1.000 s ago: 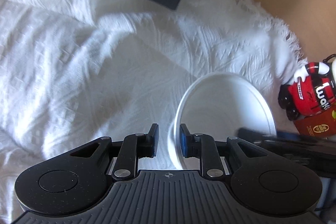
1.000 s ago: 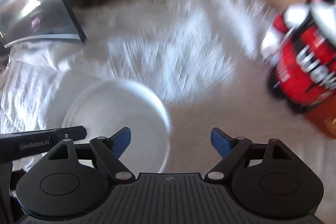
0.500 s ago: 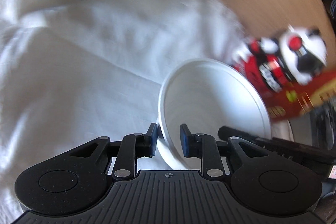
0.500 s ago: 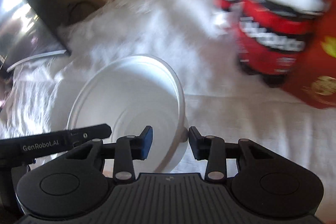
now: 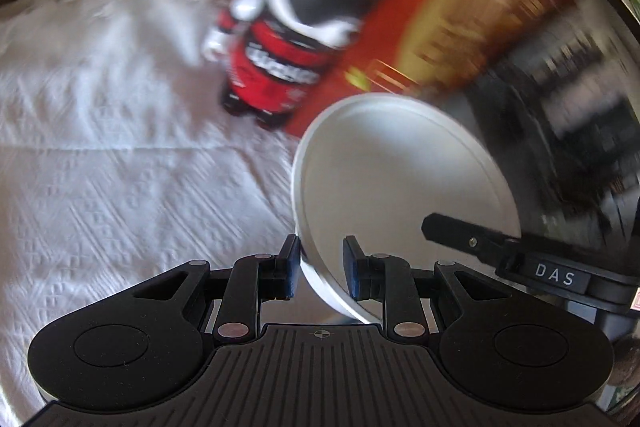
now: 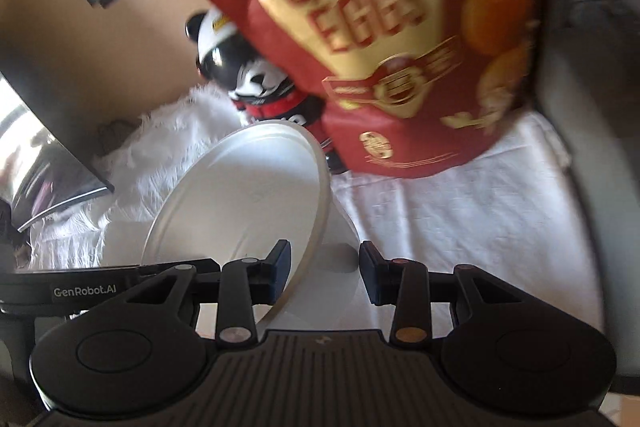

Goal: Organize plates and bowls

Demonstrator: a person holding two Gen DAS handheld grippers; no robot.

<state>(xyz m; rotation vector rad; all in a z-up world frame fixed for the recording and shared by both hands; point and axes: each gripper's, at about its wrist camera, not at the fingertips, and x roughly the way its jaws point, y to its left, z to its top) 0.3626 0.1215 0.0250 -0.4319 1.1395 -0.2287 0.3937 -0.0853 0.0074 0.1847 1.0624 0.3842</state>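
**Spotter:** Where's the white bowl (image 5: 400,179) right now?

**Operator:** Between my two tools, tipped up on edge with its mouth facing the left camera. It looks clear of the white cloth (image 5: 100,167), toward the worktop's far right side, just in front of the red snack pouch (image 6: 380,27) and the panda figure (image 5: 288,47).

**Spotter:** And the tongs?

**Operator:** My left gripper (image 5: 318,259) is clamped on the bowl's near-left rim, with a pad on each side of the wall. My right gripper (image 6: 324,263) is pinched on the opposite rim, one finger inside and one against the outer wall. Neither hand is nearer; both already have it.

**Spotter:** What does the next move turn on?

**Operator:** I'd say the line across the bowl from one grip to the other. It's round, so that's the only axis that matters. If my hands drift apart or twist unevenly, the rim could slip a pad. The pouch leans close behind, so I'd steer away from it. The right side is too blurred to pick a landing spot.
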